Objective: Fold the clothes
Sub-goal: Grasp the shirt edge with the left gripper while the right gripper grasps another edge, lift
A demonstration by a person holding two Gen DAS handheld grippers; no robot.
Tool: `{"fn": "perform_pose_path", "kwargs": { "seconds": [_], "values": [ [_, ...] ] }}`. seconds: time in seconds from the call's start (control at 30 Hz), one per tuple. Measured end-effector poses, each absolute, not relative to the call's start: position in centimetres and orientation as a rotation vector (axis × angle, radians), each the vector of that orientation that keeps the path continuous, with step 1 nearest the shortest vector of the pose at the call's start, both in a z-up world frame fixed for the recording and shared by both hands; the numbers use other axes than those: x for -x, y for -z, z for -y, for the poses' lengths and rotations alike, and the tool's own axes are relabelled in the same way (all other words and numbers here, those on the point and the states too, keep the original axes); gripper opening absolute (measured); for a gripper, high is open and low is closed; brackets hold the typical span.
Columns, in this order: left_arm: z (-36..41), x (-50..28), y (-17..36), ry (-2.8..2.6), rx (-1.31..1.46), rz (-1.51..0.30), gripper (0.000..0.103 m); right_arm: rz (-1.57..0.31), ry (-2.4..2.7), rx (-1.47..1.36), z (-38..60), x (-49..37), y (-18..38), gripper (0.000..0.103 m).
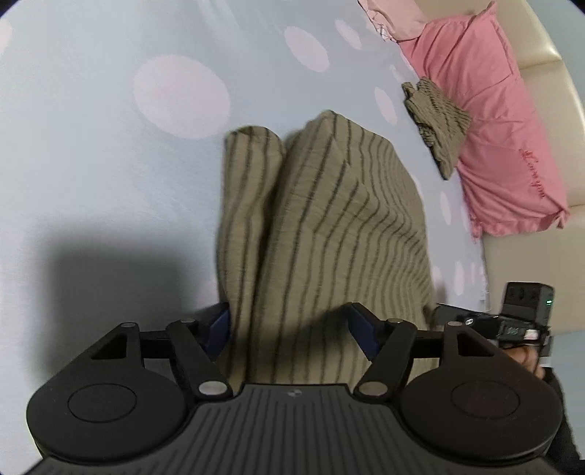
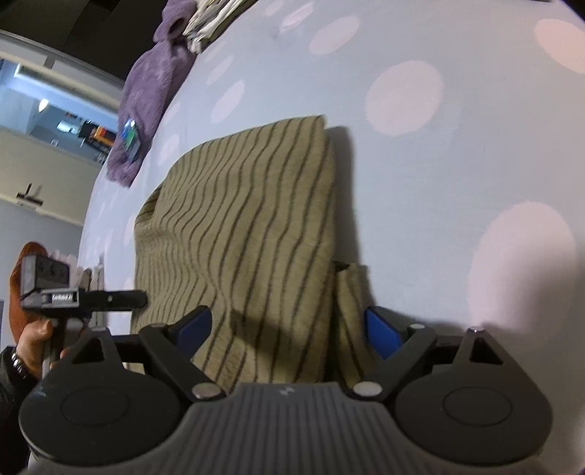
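An olive garment with dark stripes (image 1: 321, 219) lies partly folded on the pale blue sheet with pink dots (image 1: 109, 164). It also shows in the right wrist view (image 2: 248, 226). My left gripper (image 1: 290, 327) is open, its blue pads on either side of the garment's near edge. My right gripper (image 2: 289, 330) is open too, its pads astride the cloth's near edge and a small folded flap (image 2: 351, 292). Each gripper shows at the edge of the other's view: the right gripper (image 1: 512, 321) and the left gripper (image 2: 73, 296).
A pink pillow (image 1: 493, 128) lies at the far right against a cream headboard (image 1: 548, 44), with a small folded olive striped cloth (image 1: 437, 124) beside it. A purple fluffy garment (image 2: 153, 91) and a pale striped pile (image 2: 212, 18) lie at the sheet's far left edge.
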State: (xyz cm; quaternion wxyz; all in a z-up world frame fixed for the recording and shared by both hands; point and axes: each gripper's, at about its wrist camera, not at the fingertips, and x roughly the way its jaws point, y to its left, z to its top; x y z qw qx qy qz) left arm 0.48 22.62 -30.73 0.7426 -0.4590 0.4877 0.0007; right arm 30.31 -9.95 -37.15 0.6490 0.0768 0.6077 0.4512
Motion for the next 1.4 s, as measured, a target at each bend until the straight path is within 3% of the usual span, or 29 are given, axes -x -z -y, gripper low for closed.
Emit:
{"fn": "perform_pose_path", "kwargs": {
  "seconds": [0.13, 0.2, 0.23, 0.27, 0.37, 0.47, 0.6, 0.83, 1.4],
  "values": [
    [-21.9, -1.4, 31.8, 0.056, 1.044, -1.064, 0.066, -1.405, -1.077, -0.21, 8.8, -30.1, 38.0, 0.089],
    [-21.6, -1.6, 32.2, 0.07, 1.048, -1.055, 0.064, -1.426, -1.092, -0.252, 8.3, -30.0, 38.7, 0.068],
    [-21.5, -1.7, 32.4, 0.076, 1.051, -1.05, 0.058, -1.437, -1.099, -0.273, 8.1, -30.0, 39.0, 0.053],
    [-21.7, -1.6, 32.6, 0.072, 1.07, -1.044, 0.055, -1.447, -1.106, -0.294, 7.9, -30.0, 39.4, 0.045],
    [-22.4, -0.9, 33.1, 0.069, 1.133, -1.023, 0.041, -1.472, -1.121, -0.378, 8.3, -30.0, 40.1, 0.029],
    [-23.0, -0.1, 33.5, 0.099, 1.194, -0.997, 0.019, -1.483, -1.141, -0.46, 9.1, -29.9, 40.5, 0.017],
    [-23.1, 0.6, 32.6, 0.153, 1.213, -0.938, 0.01, -1.46, -1.172, -0.497, 9.5, -29.3, 39.5, 0.015],
    [-23.7, 2.4, 28.2, 0.217, 1.257, -0.81, 0.009, -1.401, -1.21, -0.61, 10.5, -28.6, 35.9, 0.015],
    [-27.1, 13.4, 8.3, 0.158, 1.07, -0.594, 0.009, -1.218, -1.463, -0.62, 5.6, -21.1, 19.6, 0.014]
  ]
}}
